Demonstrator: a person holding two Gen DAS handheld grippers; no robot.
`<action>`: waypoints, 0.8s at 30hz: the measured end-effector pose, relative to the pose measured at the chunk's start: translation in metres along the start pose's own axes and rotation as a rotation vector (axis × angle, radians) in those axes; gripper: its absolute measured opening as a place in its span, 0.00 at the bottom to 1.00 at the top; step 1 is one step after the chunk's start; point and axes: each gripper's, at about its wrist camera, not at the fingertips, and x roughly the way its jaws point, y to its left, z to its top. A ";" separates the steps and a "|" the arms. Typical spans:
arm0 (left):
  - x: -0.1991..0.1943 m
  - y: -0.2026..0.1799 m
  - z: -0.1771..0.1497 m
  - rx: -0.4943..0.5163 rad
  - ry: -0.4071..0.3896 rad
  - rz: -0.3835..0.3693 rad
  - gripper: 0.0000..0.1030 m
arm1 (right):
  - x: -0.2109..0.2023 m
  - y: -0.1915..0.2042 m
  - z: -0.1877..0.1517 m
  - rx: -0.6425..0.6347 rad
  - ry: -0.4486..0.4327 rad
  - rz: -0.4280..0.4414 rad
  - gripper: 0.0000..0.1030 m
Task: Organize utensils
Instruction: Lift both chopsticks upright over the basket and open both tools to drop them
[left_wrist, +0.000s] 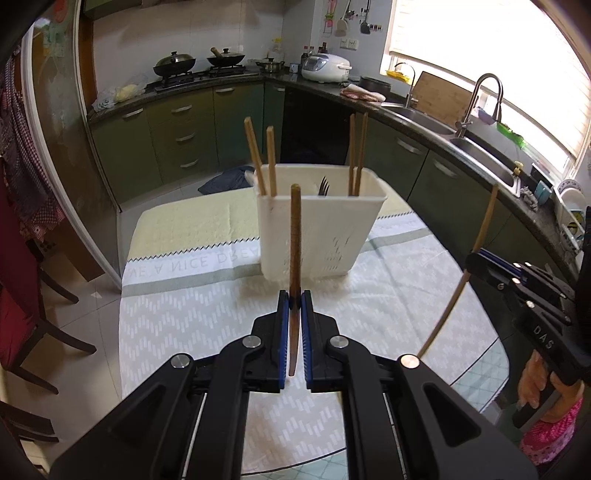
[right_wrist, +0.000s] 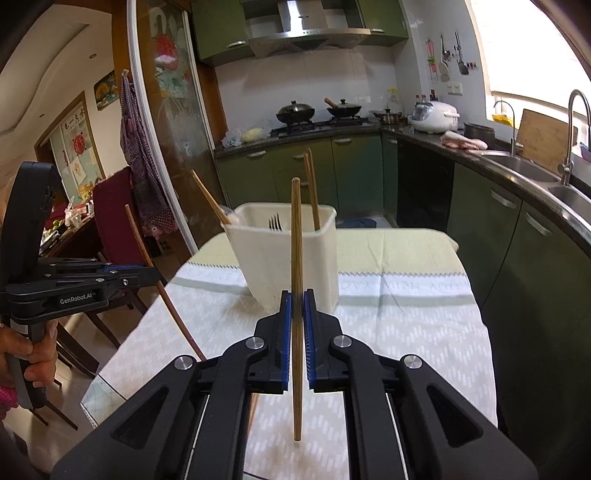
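Chopstick upright between left jaws, another between right jaws

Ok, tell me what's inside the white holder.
The holder has two chopsticks at its left end, two more at its right end, and a fork with tines up in the middle. Its walls hide their lower parts and anything lying at the bottom.

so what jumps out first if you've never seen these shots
Each gripper holds one chopstick upright over the table: the left gripper is shut on a dark chopstick, the right gripper on a pale chopstick. Just beyond them a white caddy stands on the tablecloth, already holding chopsticks at both ends and a fork in the middle.
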 end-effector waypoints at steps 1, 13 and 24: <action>-0.004 -0.001 0.004 -0.002 -0.005 -0.007 0.06 | -0.002 0.002 0.005 -0.006 -0.010 0.002 0.07; -0.076 -0.026 0.084 0.035 -0.238 -0.038 0.06 | -0.039 0.018 0.098 -0.013 -0.240 0.019 0.07; -0.040 -0.023 0.128 0.026 -0.352 0.021 0.06 | -0.008 0.029 0.161 -0.033 -0.400 -0.039 0.07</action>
